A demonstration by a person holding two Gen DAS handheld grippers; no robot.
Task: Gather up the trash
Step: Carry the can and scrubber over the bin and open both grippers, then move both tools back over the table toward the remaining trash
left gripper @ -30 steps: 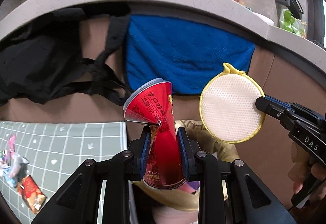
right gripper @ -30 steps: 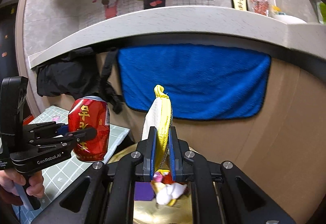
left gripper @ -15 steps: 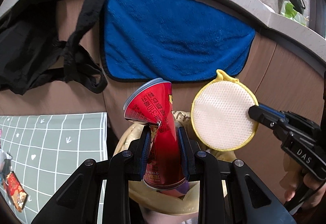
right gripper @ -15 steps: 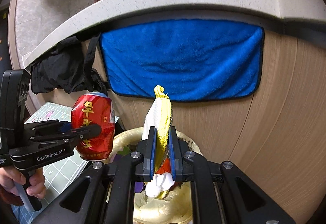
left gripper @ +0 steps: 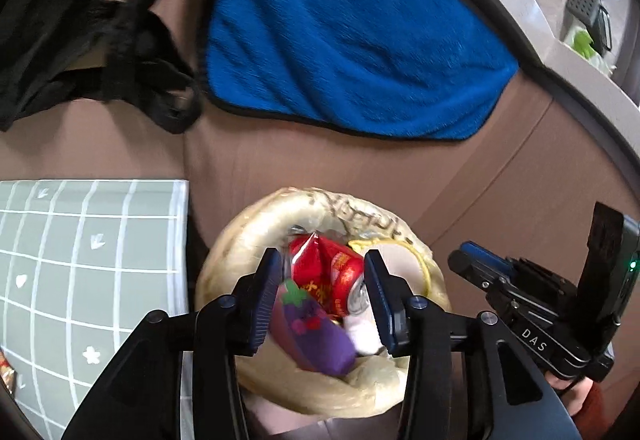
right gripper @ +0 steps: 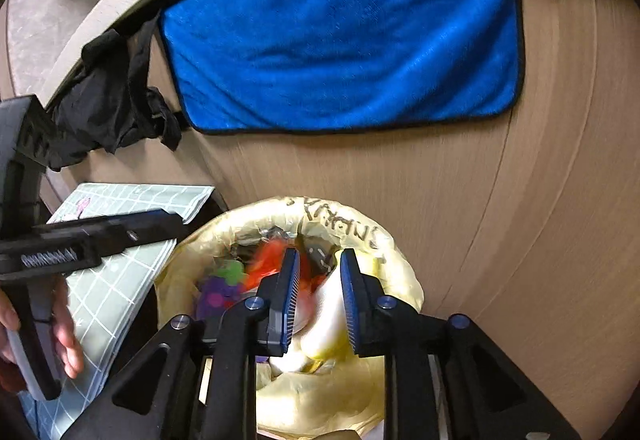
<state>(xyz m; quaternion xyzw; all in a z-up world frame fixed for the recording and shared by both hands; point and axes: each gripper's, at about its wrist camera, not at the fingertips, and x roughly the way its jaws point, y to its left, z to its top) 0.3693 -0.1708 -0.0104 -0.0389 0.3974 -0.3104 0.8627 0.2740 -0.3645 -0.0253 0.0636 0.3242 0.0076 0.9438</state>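
Observation:
A bin lined with a pale yellow bag [left gripper: 256, 224] [right gripper: 400, 272] stands below both grippers. My left gripper [left gripper: 320, 296] is open and empty above it. The red can [left gripper: 340, 276] lies inside the bin beside a purple plush toy [left gripper: 316, 336]. My right gripper [right gripper: 318, 296] is open; the round yellow-rimmed white pad [right gripper: 326, 316] is blurred between and below its fingers, dropping into the bin. The pad also shows in the left wrist view [left gripper: 404, 260] against the bag's far side. The right gripper body shows in the left wrist view [left gripper: 532, 304].
A grey-green gridded mat [left gripper: 80, 260] [right gripper: 120, 280] covers the table left of the bin. A blue towel [left gripper: 344, 40] [right gripper: 340, 40] and black cloth [left gripper: 80, 20] hang on the wooden panel under the counter. A snack wrapper [left gripper: 6, 376] lies at the mat's left edge.
Both grippers moved down over the bin and opened. The red can left the left gripper and lies in the bin. The round pad left the right gripper and is falling in.

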